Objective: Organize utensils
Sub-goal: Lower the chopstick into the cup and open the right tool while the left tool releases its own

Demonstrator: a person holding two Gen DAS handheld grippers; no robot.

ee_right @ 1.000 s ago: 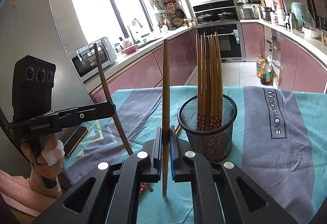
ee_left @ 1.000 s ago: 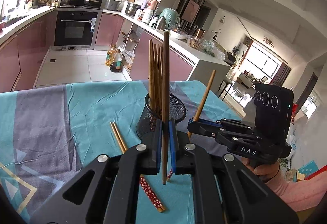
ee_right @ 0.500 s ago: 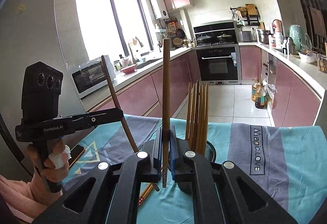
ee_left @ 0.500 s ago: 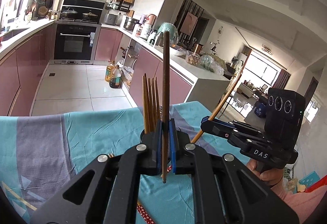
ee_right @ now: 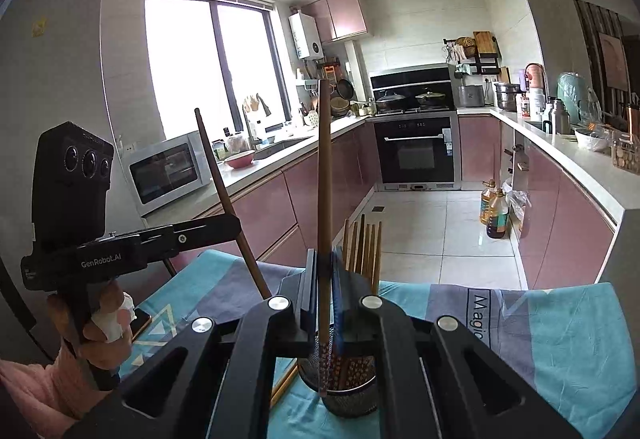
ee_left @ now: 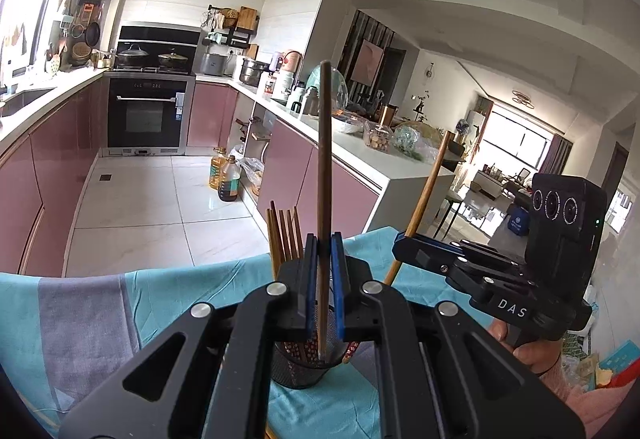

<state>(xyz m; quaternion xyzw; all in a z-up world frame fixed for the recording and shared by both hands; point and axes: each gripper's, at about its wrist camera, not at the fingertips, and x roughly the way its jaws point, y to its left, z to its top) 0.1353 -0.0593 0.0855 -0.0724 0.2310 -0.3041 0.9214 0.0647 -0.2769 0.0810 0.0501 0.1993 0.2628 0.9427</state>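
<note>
Chopsticks, one to each hand-held gripper, stand over a black mesh holder [ee_left: 298, 367] at lower centre of the frame, on a worktop [ee_left: 92, 319] draped in teal and grey cloth. The left hand-held gripper [ee_left: 322, 279] has its blue-padded fingers pressed on a dark chopstick [ee_left: 324, 179] held upright, its lower tip inside the holder's mouth. The right hand-held gripper [ee_right: 324, 291] likewise pinches a brown chopstick [ee_right: 325, 179], upright, its patterned lower end down in the holder [ee_right: 352, 387]. More chopsticks [ee_right: 364, 247] already stand bunched in the holder, their tops showing just beside the fingers. From each camera the other hand-held gripper appears at the frame's edge, its chopstick leaning. One stray chopstick [ee_right: 284, 383] lies on the cloth left of the holder in the right view. Pink kitchen cabinets and an oven [ee_left: 146, 111] fill the background.
</note>
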